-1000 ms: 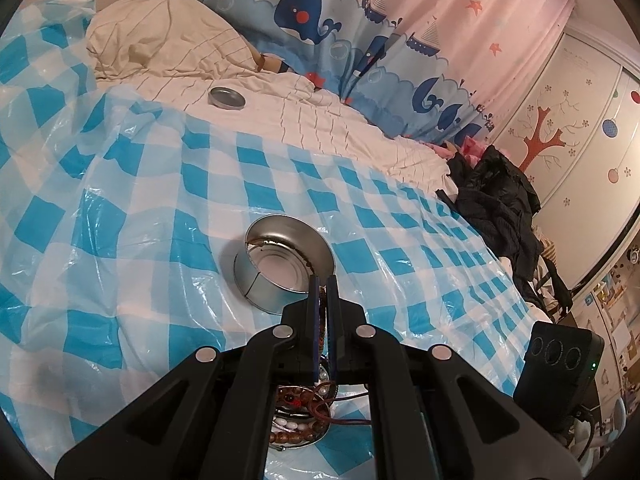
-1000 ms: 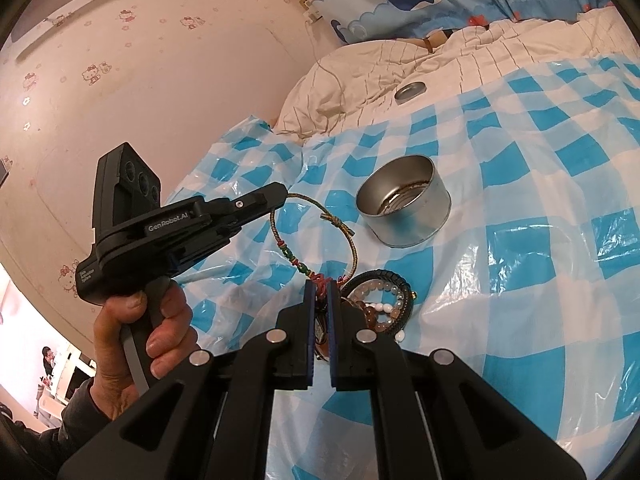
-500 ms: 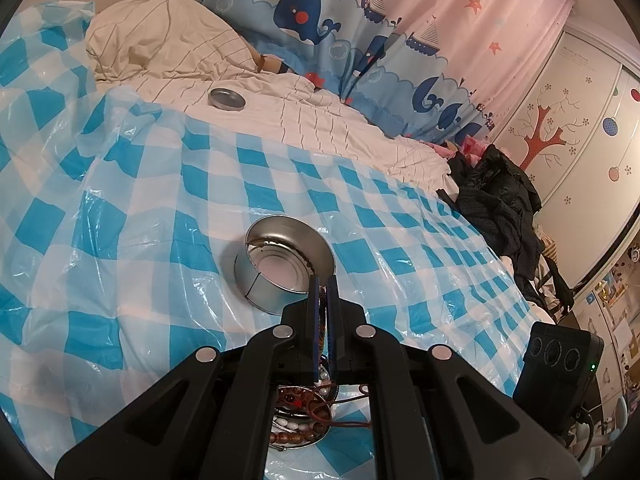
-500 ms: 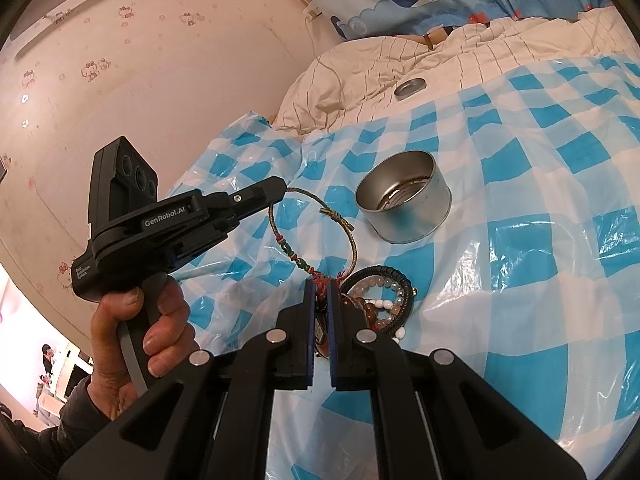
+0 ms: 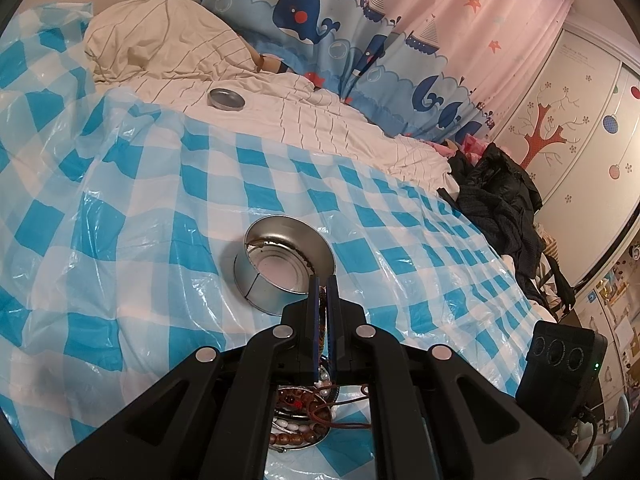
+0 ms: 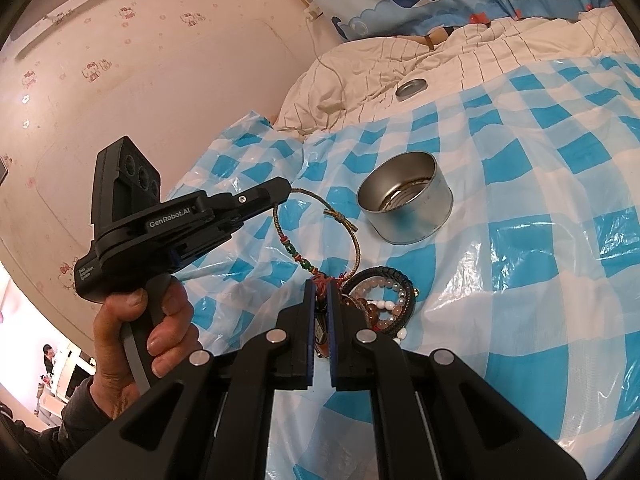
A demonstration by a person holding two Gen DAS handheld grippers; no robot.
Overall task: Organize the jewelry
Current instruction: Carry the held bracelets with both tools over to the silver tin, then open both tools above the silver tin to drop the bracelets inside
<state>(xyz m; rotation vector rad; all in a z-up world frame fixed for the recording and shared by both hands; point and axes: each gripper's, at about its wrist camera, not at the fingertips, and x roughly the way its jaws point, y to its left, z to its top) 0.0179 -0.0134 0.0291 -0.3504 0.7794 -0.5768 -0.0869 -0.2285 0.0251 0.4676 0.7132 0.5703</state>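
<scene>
1. My left gripper (image 6: 286, 194) was pinched on the top of a woven cord bracelet (image 6: 320, 236), holding its loop up above the cloth.
2. My right gripper (image 6: 320, 292) was pinched on the same bracelet at its lower end, where red threads bunched between the blue pads (image 6: 309, 320).
3. The loop stretched between the two grippers, with green and red beads along its left side and a knot near the top right.
4. Just right of my right gripper lay a pile of bracelets (image 6: 384, 300): a dark braided one around pale and brown beaded ones, resting on the cloth.
5. An open round tin (image 6: 408, 208) stood upright beyond the pile, close to it but apart, and looked empty.
6. Everything sat on a blue-and-white checked plastic cloth (image 6: 540, 280) spread over a bed.
7. A small round lid (image 6: 412, 88) lay farther back on the cream bedding (image 6: 500, 48).
8. A hand (image 6: 140, 340) gripped the left gripper's handle.
</scene>
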